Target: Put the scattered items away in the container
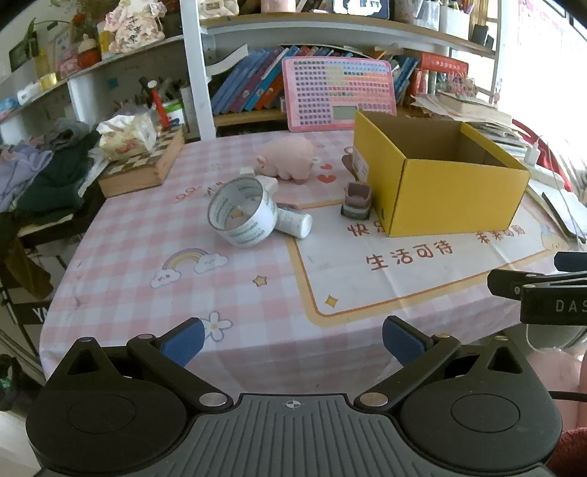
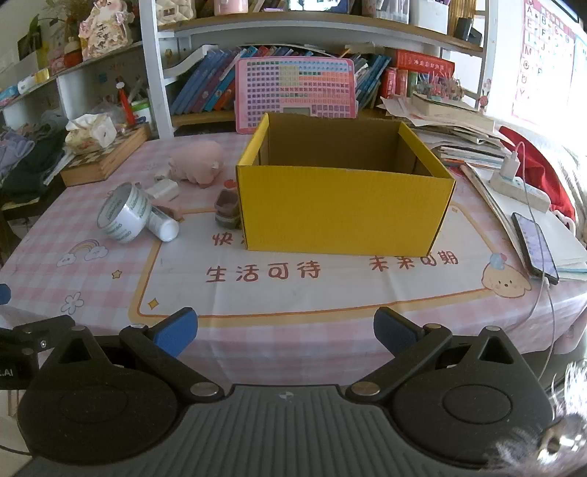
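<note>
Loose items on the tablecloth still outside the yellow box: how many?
5: tape roll, white bottle lying against it, white block behind them, pink pig, small toy beside the box. More may hide behind it.

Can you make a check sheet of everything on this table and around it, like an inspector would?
Surface: table under a pink checked cloth with cartoon prints.
Job's things: open yellow box, no items seen inside it; tape roll leaning on a white bottle; pink pig toy; small stacked tubs touching the box's left wall.
Clutter: tissue pack on a checkered wooden box; phone and papers on the right.
Grippers: left gripper and right gripper open, holding nothing, at the near table edge.
Cables: charger cable from power strip to phone.
Surroundings: bookshelf behind; clothes pile on the left.
</note>
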Demonstrator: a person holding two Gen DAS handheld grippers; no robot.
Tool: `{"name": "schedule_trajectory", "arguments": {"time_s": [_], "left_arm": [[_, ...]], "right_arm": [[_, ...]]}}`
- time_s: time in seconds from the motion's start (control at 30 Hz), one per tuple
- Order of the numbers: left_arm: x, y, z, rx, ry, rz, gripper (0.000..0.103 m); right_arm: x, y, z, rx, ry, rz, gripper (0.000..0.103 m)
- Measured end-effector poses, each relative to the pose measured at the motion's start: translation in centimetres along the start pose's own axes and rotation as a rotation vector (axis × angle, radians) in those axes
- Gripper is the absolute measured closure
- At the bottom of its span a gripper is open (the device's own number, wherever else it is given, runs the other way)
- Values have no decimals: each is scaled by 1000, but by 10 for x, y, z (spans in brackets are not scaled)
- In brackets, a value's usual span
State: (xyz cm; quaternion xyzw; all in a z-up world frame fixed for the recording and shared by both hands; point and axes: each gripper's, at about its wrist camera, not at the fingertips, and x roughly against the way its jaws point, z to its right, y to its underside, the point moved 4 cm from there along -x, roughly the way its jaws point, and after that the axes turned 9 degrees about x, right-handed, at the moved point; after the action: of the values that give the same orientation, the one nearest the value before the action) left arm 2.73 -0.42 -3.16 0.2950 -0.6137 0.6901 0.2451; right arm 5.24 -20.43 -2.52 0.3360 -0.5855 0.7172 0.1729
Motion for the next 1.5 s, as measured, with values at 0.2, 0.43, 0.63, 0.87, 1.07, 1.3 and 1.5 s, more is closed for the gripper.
{"name": "schedule_trajectory", "arguments": {"time_s": [0.2, 0.43, 0.63, 0.87, 1.07, 1.3, 1.5], "left_arm": [[-3, 0, -3, 8, 10, -14, 0], [-1, 3, -2, 1, 14, -20, 0], [-3, 1, -1, 1, 2, -22, 0], [-5, 3, 0, 4, 4, -33, 0], [-5, 2, 1, -18, -19, -31, 0], [-2, -4, -1, -41, -49, -15, 0], [-3, -4, -4, -31, -47, -18, 0]], "right_arm": [[-4, 2, -1, 0, -3, -26, 0], [-3, 3, 1, -18, 7, -27, 0], [-3, 4, 0, 1, -9, -23, 0], [-3, 6, 3, -16, -8, -26, 0], [-5, 6, 0, -11, -34, -24, 0], [-9, 4, -2, -29, -56, -24, 0], [-11, 2, -4, -21, -52, -24, 0]]}}
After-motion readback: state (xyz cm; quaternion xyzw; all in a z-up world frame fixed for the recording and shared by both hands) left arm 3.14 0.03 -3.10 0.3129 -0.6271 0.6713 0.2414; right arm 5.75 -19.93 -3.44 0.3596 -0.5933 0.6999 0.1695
